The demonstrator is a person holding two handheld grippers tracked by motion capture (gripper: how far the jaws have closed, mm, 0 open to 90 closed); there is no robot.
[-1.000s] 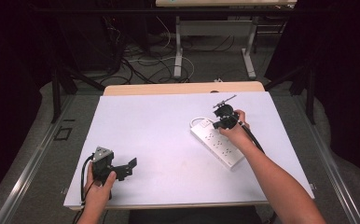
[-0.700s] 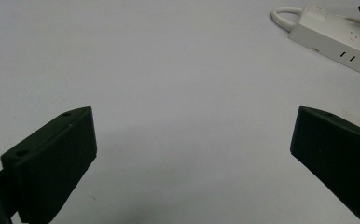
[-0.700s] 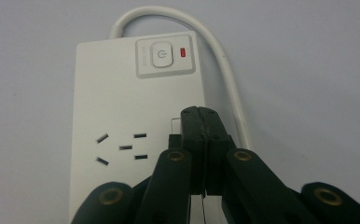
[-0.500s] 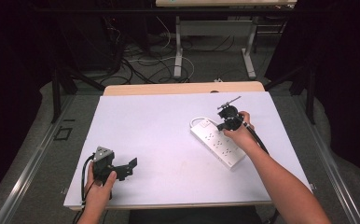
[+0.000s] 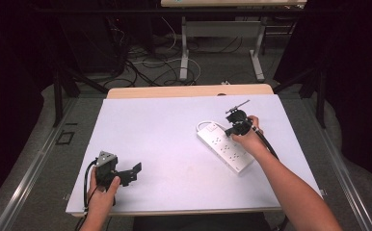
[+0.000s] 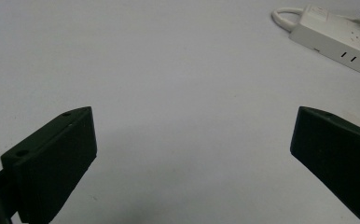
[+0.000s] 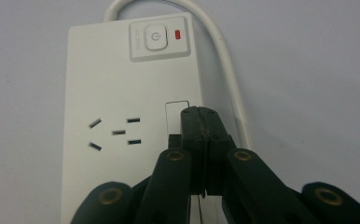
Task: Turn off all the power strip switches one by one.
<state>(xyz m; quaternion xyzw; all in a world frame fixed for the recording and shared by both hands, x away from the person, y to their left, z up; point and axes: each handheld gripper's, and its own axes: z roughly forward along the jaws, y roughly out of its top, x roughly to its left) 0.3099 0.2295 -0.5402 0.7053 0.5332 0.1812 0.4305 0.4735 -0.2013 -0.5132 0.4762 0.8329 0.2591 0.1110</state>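
Tabletop [image 5: 174, 144] of smooth, matte pale lavender, bearing a white plastic power strip [image 5: 224, 148] lying flat and diagonal on its right half. Strip body rectangular with rounded corners; angled socket slots [image 7: 115, 133] cut in its face; a square power button [image 7: 155, 36] beside a small red indicator [image 7: 177, 33]; the lettering beside the button is too small to read. White cord [image 7: 225, 79] loops out from the switch end. Right gripper [image 7: 200, 122], black, jaws pressed together with nothing visible between them, tips just over the strip near the switch end. Left gripper [image 5: 135, 169], jaws spread wide and empty, above bare surface at the front left, well apart from the strip.
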